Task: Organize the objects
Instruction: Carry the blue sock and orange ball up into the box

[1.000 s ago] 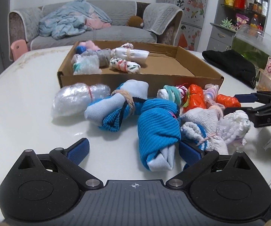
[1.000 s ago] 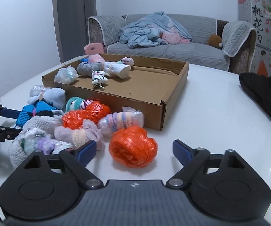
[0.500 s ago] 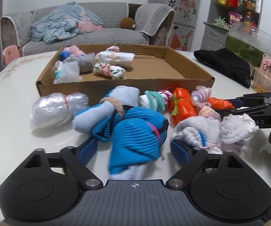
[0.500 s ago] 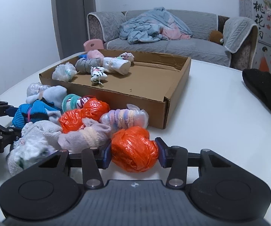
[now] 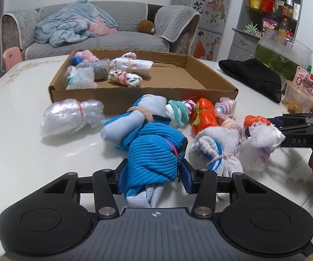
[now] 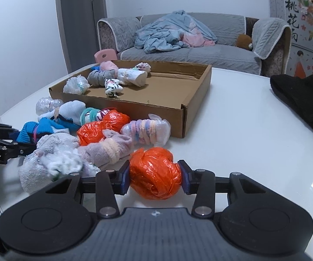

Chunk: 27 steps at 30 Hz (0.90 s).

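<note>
Both hand-held grippers, earlier open, now clamp blue bundle (image 5: 154,154) and orange bundle (image 6: 155,174).

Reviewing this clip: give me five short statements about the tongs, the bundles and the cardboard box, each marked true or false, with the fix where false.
1. The left tongs clamp the blue knitted bundle. True; the jaws are closing on it.
2. The right tongs are shut on a white fluffy bundle. False: their pads press on the orange plastic ball.
3. The cardboard box holds nothing. False: several rolled bundles lie in its far left part, among them the white tied roll.
4. The clear plastic bundle lies on the table outside the box. True.
5. The black cloth lies inside the box. False: it lies on the table, apart from the box.
</note>
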Available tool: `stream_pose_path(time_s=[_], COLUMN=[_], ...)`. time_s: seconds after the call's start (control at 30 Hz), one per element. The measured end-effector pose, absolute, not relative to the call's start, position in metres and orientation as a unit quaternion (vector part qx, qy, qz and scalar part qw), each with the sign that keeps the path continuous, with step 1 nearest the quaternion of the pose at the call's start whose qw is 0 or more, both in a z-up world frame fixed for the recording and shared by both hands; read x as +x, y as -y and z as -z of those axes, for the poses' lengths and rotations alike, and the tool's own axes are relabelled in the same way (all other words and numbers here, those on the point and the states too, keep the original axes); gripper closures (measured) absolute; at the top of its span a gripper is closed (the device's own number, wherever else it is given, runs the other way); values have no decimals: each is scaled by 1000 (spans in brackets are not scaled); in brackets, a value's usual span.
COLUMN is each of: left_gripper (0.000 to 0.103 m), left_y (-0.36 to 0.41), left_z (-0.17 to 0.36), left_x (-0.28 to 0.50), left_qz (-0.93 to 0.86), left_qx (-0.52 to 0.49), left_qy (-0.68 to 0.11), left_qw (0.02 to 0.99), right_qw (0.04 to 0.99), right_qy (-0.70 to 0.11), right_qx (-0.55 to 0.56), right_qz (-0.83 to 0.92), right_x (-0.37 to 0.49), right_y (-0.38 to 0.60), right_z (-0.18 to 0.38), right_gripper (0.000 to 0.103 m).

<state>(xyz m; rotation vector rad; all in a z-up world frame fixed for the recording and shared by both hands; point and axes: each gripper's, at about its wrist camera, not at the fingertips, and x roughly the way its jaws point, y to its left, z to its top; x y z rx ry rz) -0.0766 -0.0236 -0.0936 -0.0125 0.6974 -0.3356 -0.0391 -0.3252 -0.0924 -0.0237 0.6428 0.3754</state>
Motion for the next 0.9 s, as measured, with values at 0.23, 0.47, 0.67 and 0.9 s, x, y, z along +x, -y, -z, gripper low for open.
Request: stream_pose_path(time_s=[0.23, 0.47, 0.67, 0.9], left_gripper=[50, 50, 50, 50], left_y=[5, -9, -11, 4], left_z=[76, 25, -6, -40], left_x=[-97, -97, -69, -22], left_qz=[155, 149, 147, 154], left_qx=[-23, -21, -20, -5], left_qy=[-327, -281, -262, -254], left_qw=[932, 948, 954, 955], right_qw=[935, 944, 948, 947], right_qy=[-302, -265, -241, -228], right_qx=[-13, -23, -37, -51], right_qz=[-184, -193, -202, -219], right_x=[-41, -31, -10, 25], right_y=[330, 335, 331, 318], right_z=[75, 35, 9, -15], right_gripper=[62, 62, 62, 62])
